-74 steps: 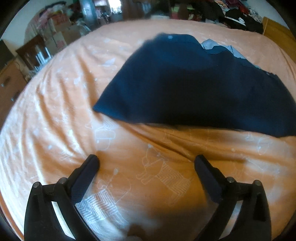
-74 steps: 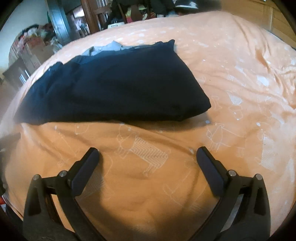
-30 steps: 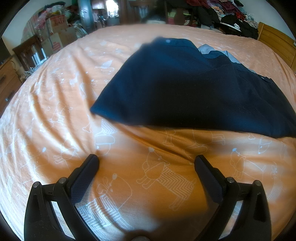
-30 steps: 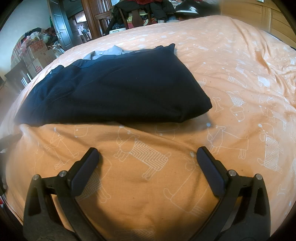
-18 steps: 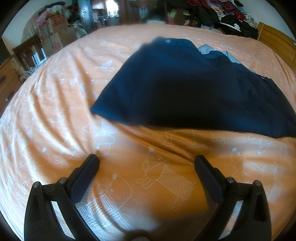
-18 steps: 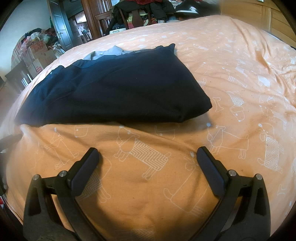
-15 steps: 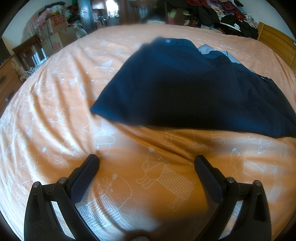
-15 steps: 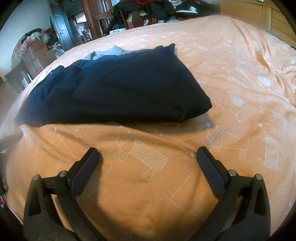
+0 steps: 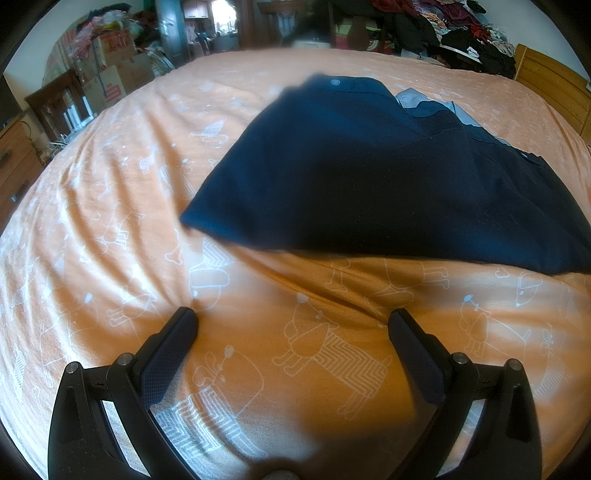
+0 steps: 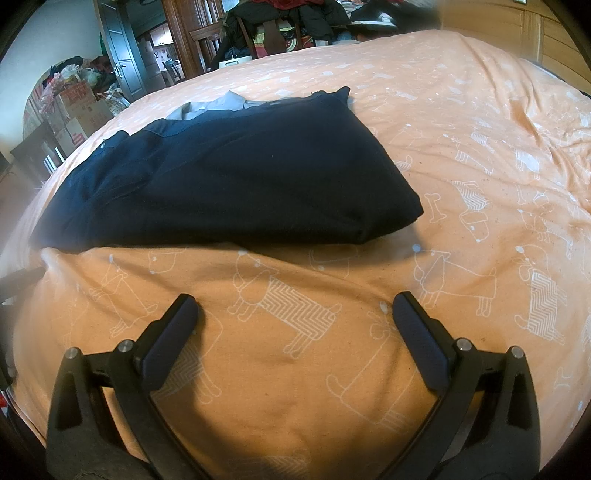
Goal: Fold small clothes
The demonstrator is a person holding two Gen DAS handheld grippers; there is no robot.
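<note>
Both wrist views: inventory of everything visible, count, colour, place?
folded garment: 1, navy with grey lining at its far edge, middle of the bed
bedsheet: 1, orange with white dog prints, covers the bed
headboard: 1, wood, far right of the left view
clothes pile: dark, mixed, beyond the bed
cardboard boxes: several, far left
door: 1, dark, background
left gripper: black, open, empty, over sheet
right gripper: black, open, empty, over sheet
</note>
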